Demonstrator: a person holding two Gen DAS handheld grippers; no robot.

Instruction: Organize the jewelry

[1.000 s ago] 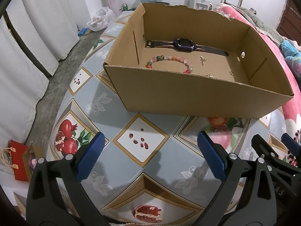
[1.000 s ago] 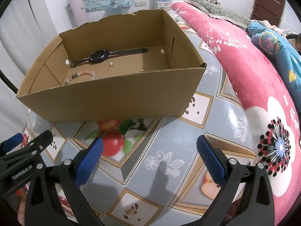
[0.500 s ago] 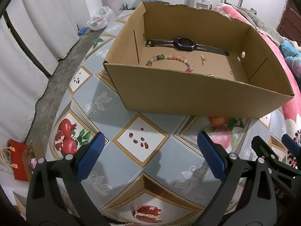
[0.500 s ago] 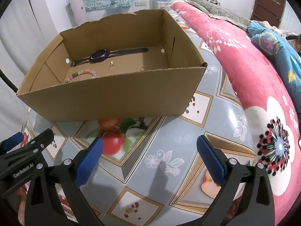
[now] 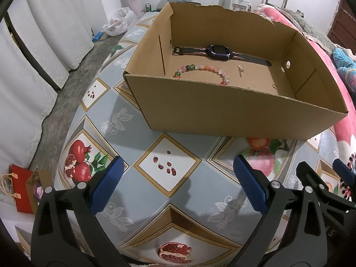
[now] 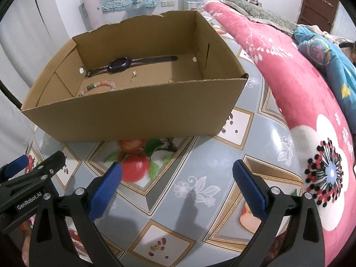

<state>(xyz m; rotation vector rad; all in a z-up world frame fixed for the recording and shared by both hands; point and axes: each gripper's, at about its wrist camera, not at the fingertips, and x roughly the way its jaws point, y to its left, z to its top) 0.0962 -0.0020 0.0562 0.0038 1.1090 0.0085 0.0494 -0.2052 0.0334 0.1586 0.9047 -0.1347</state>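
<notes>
Left wrist view: left gripper hangs over the patterned tablecloth, blue-padded fingers spread wide, nothing between them. Right gripper likewise, fingers wide apart and empty, just beside the left one; each shows at the edge of the other's view.

Open room: a bare stretch of cloth lies between both grippers and the near wall of the cardboard box. Box is open-topped, its walls standing well above its floor; the near wall hides the front strip of the floor from both cameras. Far rim is ragged.

Jewelry, all on the box floor:
- dark purple watch, strap laid out flat along the far wall
- bead bracelet nearer the front, partly cut off by the near rim
- small gold charm, apart from the bracelet
- gold ring near the front wall, also seen in the right wrist view

One small gold piece lies on the cloth outside the box, close under the right gripper; what it is I cannot tell.

Surroundings: pink floral quilt crowds the table's right edge. Left edge drops off to a grey floor, with white curtains and a red gift bag below.
</notes>
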